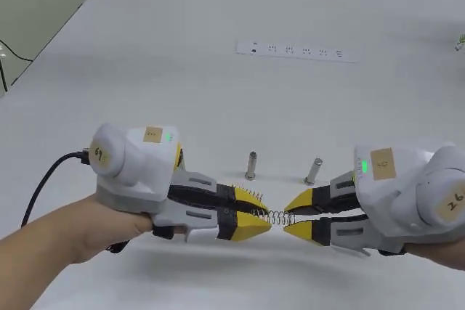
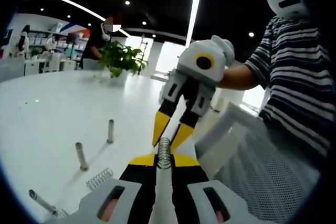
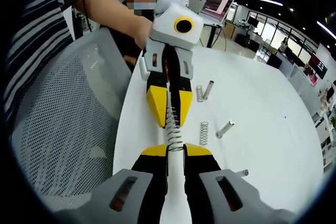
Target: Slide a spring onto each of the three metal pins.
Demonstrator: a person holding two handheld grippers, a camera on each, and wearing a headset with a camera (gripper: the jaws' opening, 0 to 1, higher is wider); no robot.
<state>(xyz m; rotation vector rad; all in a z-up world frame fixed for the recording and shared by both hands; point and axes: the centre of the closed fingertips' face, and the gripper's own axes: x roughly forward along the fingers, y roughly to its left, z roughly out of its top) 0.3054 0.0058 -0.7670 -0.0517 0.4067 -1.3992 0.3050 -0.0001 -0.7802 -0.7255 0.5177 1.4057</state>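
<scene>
You have one spring [image 1: 278, 217] caught at both ends. The left gripper [image 1: 266, 221] has its fingers [image 2: 140, 162] pressed together on one end and the right gripper [image 1: 288, 218] pinches the other. The coil spans the short gap between the two sets of yellow tips, held off the table [image 1: 218, 92]. My guess is that you grip both ends to steady a floppy part and re-seat it, so that one open end can be aimed over a pin. I can't make out any pin inside the coil. The metal pins [image 2: 81, 156] wait bare just beyond your fingertips. Two stand upright a little past the tips, and a third pin [image 2: 42, 202] lies flat, back alongside the left fingers. The spare springs [image 3: 204, 132] lie among the pins, near enough to pick up without reaching far. By this layout, none of the three pairings looks done. The table is plain white, smooth and matte, so a dropped spring would probably roll but stay easy to spot. A white power strip [image 1: 298, 51] lies well beyond the pins. Around you is an open office with long ceiling light strips. A potted plant [image 2: 123, 56] stands at the table's far end, there is a laptop [image 3: 220, 1] on another desk, and a mesh chair [image 3: 68, 103] sits close beside you.
</scene>
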